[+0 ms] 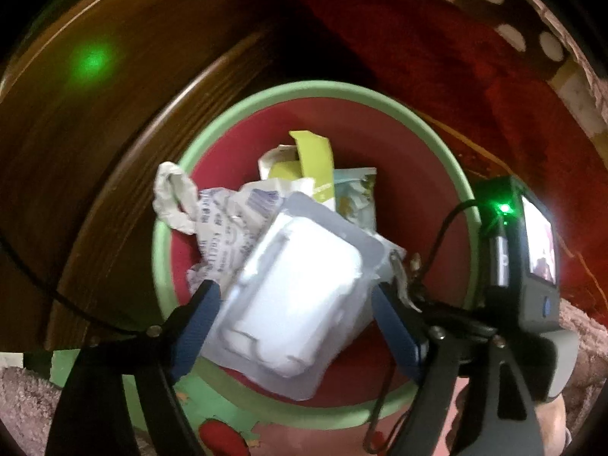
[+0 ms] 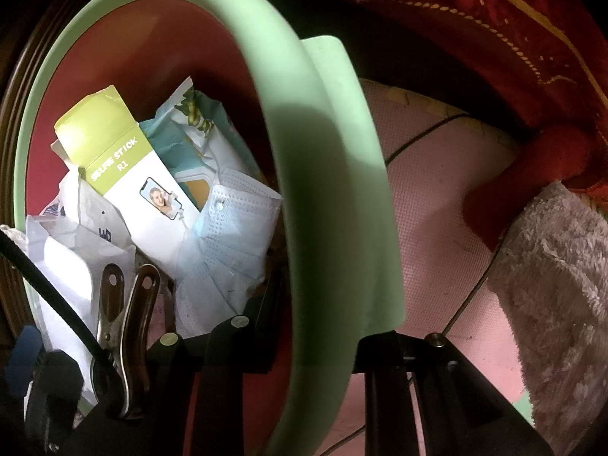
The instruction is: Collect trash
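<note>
Over the green-rimmed bin (image 1: 243,106), left gripper (image 1: 296,296) spread wide around a clear blister pack (image 1: 300,288) atop the trash, right gripper (image 2: 319,326) at four o'clock clamped on the rim.

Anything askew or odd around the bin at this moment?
One thing: a crumpled paper bag hangs half over the green rim of the bin instead of lying inside. The plastic blister pack sits loose between the open left claw. The right claw is shut on the rim.
</note>
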Tool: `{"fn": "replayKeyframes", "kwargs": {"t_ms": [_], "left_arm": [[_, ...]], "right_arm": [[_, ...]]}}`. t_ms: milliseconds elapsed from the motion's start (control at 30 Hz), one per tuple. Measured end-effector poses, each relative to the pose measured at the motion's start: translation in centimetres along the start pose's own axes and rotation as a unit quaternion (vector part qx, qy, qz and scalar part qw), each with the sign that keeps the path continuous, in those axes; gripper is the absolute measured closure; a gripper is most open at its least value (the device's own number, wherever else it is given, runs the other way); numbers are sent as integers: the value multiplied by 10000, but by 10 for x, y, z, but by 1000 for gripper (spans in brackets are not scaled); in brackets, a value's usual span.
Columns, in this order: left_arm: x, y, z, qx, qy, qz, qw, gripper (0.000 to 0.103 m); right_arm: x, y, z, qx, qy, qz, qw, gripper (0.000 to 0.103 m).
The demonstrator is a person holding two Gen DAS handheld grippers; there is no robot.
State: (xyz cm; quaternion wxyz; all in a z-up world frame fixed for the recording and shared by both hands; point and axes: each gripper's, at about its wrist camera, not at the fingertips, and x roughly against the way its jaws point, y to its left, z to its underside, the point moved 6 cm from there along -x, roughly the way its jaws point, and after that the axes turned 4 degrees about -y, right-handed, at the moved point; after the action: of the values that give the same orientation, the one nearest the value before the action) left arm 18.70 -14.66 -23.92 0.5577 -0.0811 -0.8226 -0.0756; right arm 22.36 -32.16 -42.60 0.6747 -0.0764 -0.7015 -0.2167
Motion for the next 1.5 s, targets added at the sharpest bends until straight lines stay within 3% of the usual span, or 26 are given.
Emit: {"fn": "replayKeyframes", "kwargs": {"t_ms": [167,300,867,1033,1500], "left_arm": [[-2,6,-2,147,34,35,9999,18],[1,9,-4,173,-42,3,9998,8],[8,18,7,83,-83,68,9999,8],[12,20,6,-17,-265,37,9996,8],[11,25,8,-92,-374,271,9989,8]], "right_arm": [[-1,-1,0,14,-7,-1,10000,82],[0,-2,1,2,-21,-4,10000,82],[10,1,3,66,-143,100,9998,82],[16,4,3,142,-203,172,9995,82],[32,14,1,361,-342,492,9976,82]]}}
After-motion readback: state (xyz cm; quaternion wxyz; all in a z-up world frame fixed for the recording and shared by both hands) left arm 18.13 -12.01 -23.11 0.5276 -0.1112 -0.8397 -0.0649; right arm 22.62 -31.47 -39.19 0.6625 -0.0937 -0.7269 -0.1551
